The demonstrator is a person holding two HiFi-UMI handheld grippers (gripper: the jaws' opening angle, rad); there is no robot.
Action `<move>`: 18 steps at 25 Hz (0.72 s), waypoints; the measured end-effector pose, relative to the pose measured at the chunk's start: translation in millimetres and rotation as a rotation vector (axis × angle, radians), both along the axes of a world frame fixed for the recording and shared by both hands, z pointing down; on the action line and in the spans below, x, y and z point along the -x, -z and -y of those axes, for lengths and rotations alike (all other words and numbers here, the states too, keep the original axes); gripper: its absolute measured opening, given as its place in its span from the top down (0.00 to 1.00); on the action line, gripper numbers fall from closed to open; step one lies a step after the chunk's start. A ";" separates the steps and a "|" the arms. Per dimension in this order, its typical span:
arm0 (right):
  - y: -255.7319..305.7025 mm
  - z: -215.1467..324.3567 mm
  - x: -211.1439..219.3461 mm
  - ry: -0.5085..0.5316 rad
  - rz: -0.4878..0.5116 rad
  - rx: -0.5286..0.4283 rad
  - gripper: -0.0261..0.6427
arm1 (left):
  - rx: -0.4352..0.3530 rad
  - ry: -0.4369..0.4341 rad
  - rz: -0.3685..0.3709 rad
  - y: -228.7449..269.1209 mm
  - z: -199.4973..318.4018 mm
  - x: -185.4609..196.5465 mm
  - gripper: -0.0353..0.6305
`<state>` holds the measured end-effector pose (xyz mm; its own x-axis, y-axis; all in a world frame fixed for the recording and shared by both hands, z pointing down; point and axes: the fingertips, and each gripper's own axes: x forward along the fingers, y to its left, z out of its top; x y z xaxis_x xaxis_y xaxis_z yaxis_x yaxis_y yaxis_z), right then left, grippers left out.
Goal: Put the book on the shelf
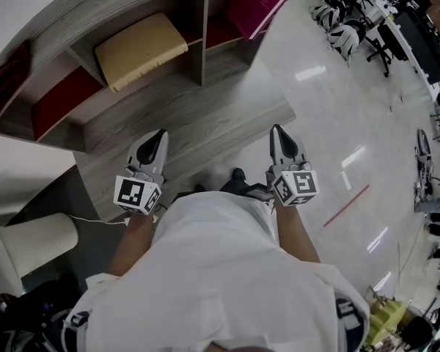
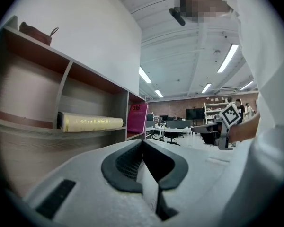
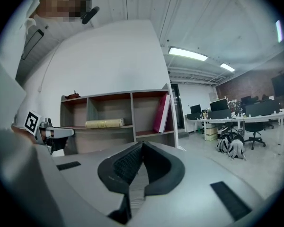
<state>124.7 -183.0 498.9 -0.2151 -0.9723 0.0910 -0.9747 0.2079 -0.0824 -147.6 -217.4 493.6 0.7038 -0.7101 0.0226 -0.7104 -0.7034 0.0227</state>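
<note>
Matt grey wood-grain on shelf point(image 1: 205, 127). Glossy, light-reflecting floor point(image 1: 330, 116). Smooth matt grey plastic shells on left gripper point(image 2: 143, 142) and right gripper point(image 3: 142, 144); ribbed black pads point(image 3: 127, 163).

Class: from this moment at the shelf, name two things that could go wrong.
The pink book leans tilted in the right compartment; a nudge could topple it.
The left tongs and right tongs are shut and empty; pushed forward, they might shove the flat yellow book instead of gripping.
</note>
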 end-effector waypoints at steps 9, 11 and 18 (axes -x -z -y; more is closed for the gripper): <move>-5.0 -10.6 -10.5 -0.036 -0.052 0.027 0.94 | 0.051 -0.085 -0.043 -14.3 -8.5 -16.3 0.92; -6.0 -10.8 -10.4 -0.033 -0.059 0.031 0.94 | 0.062 -0.099 -0.044 -20.3 -10.3 -19.1 0.92; -2.1 -13.0 -16.9 -0.021 -0.087 0.036 0.94 | 0.060 -0.167 -0.011 -22.3 -14.0 -45.5 0.92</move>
